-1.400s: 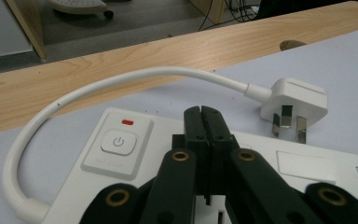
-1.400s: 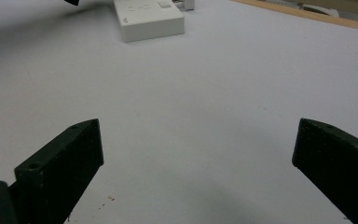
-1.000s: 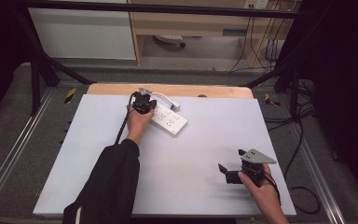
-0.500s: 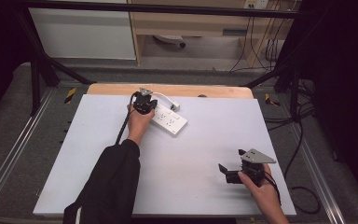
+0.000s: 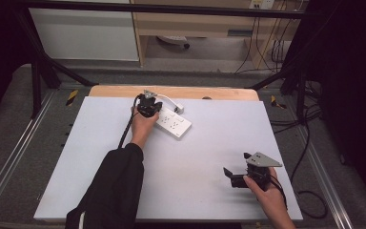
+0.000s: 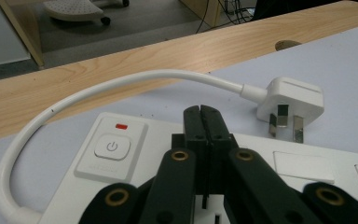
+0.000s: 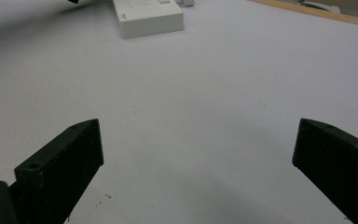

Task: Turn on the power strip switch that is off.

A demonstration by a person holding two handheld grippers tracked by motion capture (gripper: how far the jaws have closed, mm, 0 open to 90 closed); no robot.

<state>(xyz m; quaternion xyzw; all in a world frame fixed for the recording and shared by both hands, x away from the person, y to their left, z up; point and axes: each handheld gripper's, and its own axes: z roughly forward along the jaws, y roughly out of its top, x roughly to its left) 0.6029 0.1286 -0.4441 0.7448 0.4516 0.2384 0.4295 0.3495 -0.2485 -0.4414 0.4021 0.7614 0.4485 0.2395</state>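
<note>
Both differ: left gripper (image 6: pixel 200 112) jaws clenched empty over power strip (image 6: pixel 279 163); right gripper (image 7: pixel 198 154) jaws released

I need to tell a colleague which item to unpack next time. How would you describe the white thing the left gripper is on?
Look at the far edge of the pale table, by its wooden strip. There lies a flat white power strip under the shut left gripper. It has a square power button under a red light, and a short white cable looping to its own three-pin plug.
</note>
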